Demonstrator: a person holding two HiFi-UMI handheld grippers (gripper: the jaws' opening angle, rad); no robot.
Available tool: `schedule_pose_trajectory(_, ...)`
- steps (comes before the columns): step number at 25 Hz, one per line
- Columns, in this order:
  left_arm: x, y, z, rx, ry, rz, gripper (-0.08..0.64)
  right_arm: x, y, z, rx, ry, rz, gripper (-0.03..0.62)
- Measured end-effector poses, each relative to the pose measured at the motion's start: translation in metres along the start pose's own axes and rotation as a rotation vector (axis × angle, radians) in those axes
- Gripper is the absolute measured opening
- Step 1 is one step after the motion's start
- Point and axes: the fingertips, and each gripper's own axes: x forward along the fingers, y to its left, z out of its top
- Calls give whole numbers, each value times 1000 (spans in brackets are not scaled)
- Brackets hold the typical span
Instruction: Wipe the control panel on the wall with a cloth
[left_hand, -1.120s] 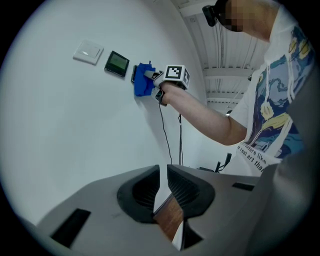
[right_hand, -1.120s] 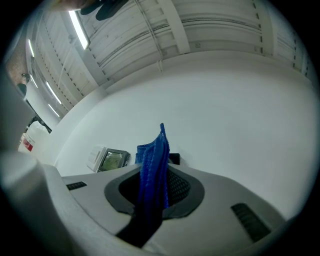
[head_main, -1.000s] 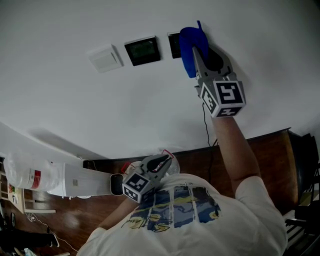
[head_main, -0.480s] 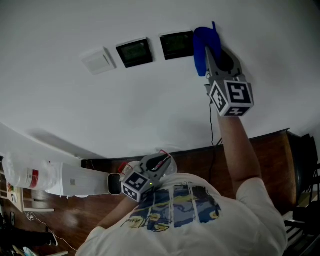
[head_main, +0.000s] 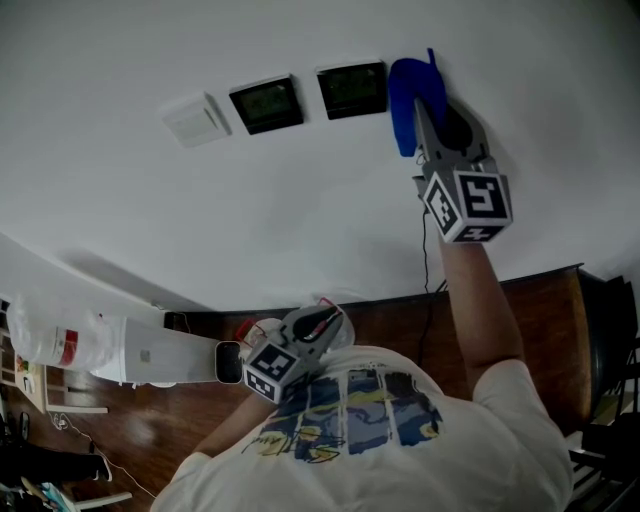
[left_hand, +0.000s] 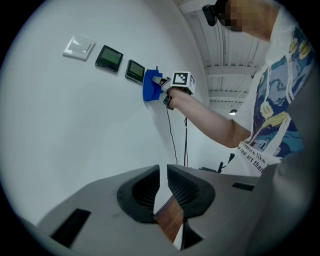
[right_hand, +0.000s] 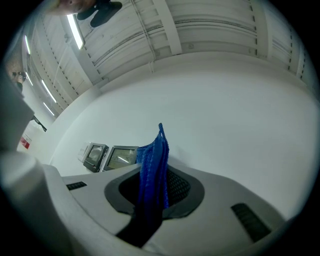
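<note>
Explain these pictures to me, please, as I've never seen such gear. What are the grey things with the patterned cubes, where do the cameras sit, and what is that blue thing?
There is no robot here. A person holds a tool in each hand: a hand-held gripper with two jaws and a marker cube. One picture comes from a camera on the person's head, looking down. The other two come from cameras riding on the grippers, each looking along its own jaws.

The right hand-held gripper is raised to the white wall. Its jaws are shut on a blue cloth, which it holds against the wall just beside the nearer dark panel. A second dark panel and a white switch plate sit further along.

The left hand-held gripper is low by the person's chest, with its jaws nearly together and nothing between them.
</note>
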Motion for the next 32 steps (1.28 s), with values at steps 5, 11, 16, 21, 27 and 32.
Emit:
schedule_pose_trajectory(5,1,1,1,-14,-6,31,46,-38,9,3,16,-12,40,92)
schedule_pose_trajectory(11,-5,21,14,-70,-65,125,46,-111,30,-7,29,29,77,92)
schedule_pose_trajectory(16,-13,30,35,-61,-115,215,46,-163,39,-25,69,107,114,92)
schedule_pose_trajectory(21,-19,27,65,-53,-205,300,46,-193,50,-46,115,179,181,91)
schedule_pose_trajectory(27,-14,5,73,-65,-242,359,46,-214,60,-57,152,203,269,91)
schedule_pose_trajectory(32,-8,-9,66,-74,-216,359,46,-224,59,-59,176,209,290,91)
